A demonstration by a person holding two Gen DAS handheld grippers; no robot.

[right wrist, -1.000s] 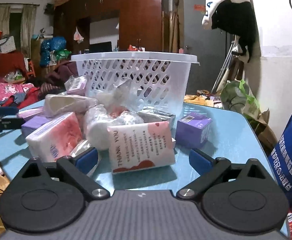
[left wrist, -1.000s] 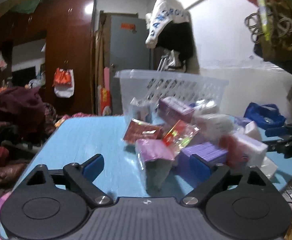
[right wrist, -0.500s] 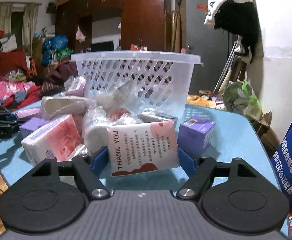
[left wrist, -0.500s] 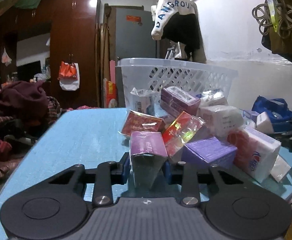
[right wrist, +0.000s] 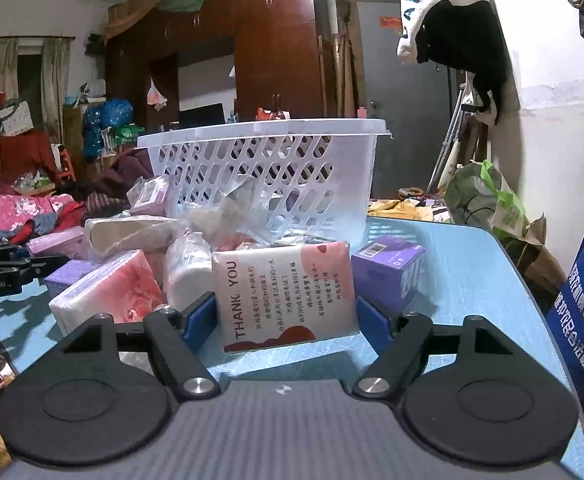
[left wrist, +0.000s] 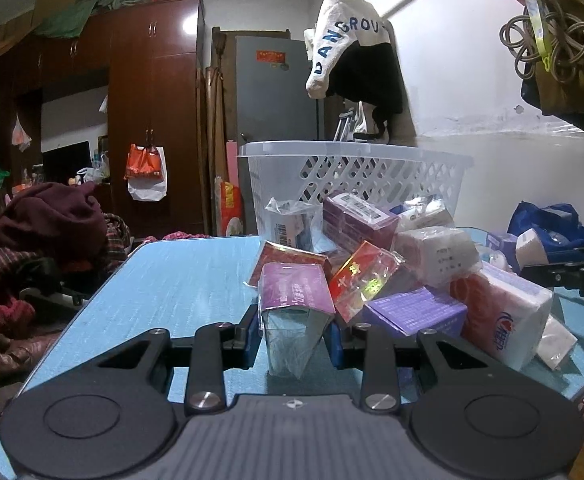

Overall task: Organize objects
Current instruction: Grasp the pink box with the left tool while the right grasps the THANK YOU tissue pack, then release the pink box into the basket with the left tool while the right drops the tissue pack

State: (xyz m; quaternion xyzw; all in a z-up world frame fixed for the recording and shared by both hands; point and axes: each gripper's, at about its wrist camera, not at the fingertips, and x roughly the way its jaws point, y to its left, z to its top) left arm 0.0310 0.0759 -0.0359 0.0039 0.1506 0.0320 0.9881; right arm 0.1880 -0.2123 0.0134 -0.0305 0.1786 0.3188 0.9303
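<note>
Item: purple-topped clear packet (left wrist: 295, 312), upright at the front of the pile before the white lattice basket (left wrist: 355, 176). Left gripper (left wrist: 294, 336) clenched on its lower sides, blue pads pressing the film in.

Item: "THANK YOU" tissue pack (right wrist: 286, 294), standing on edge, nearer than the basket (right wrist: 268, 172) and just beside a purple box (right wrist: 387, 270). Right gripper (right wrist: 286, 320) grasping it, one blue pad (right wrist: 200, 318) at each short edge.

Adjacent stock, all between the grippers and the basket: red foil packet (left wrist: 361, 280), lilac carton (left wrist: 413, 314), pink-and-white tissue pack (left wrist: 503, 322); all resting on a blue table (left wrist: 180, 276).

Handling note: both loads are likely soft. Lift each straight up clear of its neighbours first, since the red foil packet leans close to the purple-topped packet, then carry over the basket rim, which stands higher than the pile, and let go only once inside.
</note>
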